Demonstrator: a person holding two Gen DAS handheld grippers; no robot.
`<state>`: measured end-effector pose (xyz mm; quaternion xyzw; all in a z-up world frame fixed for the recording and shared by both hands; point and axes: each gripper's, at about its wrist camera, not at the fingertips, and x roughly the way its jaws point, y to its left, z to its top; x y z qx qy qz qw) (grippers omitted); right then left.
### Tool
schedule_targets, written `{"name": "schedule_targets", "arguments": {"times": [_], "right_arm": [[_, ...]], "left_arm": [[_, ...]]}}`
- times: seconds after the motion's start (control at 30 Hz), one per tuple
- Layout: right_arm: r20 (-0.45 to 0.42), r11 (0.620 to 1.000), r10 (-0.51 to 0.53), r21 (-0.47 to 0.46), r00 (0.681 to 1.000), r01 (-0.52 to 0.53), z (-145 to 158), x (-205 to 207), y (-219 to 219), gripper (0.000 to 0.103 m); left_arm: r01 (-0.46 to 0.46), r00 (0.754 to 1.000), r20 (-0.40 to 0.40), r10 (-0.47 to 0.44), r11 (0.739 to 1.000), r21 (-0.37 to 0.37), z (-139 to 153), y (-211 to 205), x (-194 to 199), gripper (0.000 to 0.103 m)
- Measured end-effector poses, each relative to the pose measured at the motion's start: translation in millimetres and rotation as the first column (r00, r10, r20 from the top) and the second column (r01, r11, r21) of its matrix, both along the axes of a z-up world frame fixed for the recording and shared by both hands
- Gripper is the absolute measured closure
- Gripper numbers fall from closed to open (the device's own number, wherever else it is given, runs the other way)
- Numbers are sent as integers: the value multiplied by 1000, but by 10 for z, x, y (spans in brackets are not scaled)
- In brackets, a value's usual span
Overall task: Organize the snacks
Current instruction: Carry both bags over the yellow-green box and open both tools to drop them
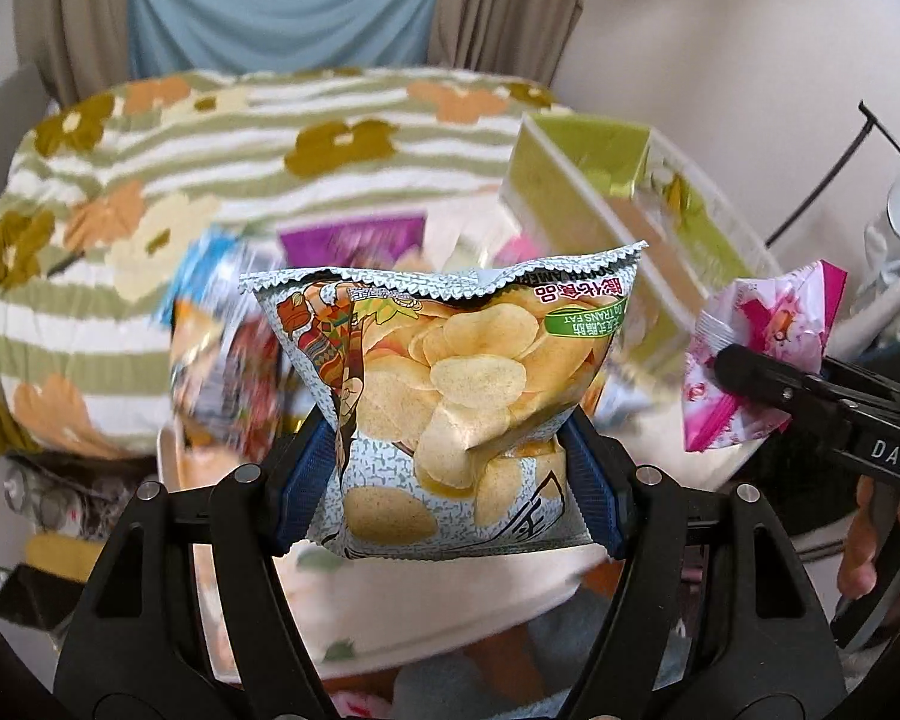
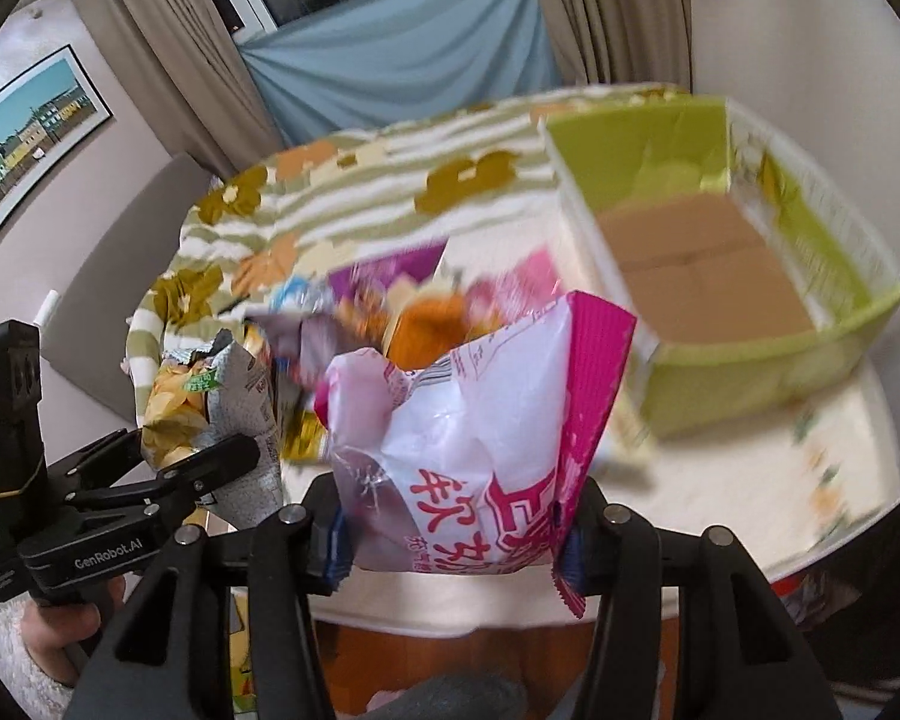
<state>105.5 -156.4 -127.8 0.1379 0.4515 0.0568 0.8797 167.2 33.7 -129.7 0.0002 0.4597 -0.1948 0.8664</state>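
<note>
My left gripper (image 1: 450,468) is shut on a potato chip bag (image 1: 450,396), grey-white with chips printed on it, held upside down above the table. My right gripper (image 2: 456,534) is shut on a pink and white snack bag (image 2: 474,438), also lifted. Each held bag shows in the other view: the pink bag (image 1: 762,354) at the right, the chip bag (image 2: 210,414) at the left. A pile of loose snack packets (image 2: 390,306) lies on the table behind both bags, blurred.
A green box (image 2: 750,372) with a cardboard bottom stands open at the right on the round table with its floral striped cloth (image 1: 210,144). Curtains and a blue drape hang behind. A framed picture (image 2: 30,138) hangs on the left wall.
</note>
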Motion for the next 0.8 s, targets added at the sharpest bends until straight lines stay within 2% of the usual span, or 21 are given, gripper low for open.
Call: {"name": "schedule_targets", "arguments": {"times": [0.17, 0.37, 0.53, 0.67, 0.77, 0.8], "right_arm": [[39, 1000, 27, -7, 999, -27, 247, 270, -497, 55], [84, 997, 65, -41, 994, -62, 453, 748, -1132, 55], [81, 996, 76, -53, 994, -72, 475, 1123, -1682, 55], [61, 995, 85, -52, 995, -82, 396, 1414, -2031, 55], [36, 996, 85, -38, 996, -83, 305, 1548, -2202, 55], [27, 996, 83, -34, 996, -82, 275, 1577, -2248, 55]], "left_arm": [[-34, 997, 70, 35, 999, -19, 294, -553, 289, 35], [-45, 995, 87, 47, 999, -28, 440, -1402, 797, 35], [-52, 997, 59, 54, 998, -37, 389, -2098, 1304, 35], [-53, 998, 19, 53, 999, 1, 212, -2586, 1687, 35], [-52, 998, -31, 52, 999, -3, 63, -2840, 1919, 23], [-61, 997, -39, 61, 998, 12, 17, -2886, 1963, 9]]}}
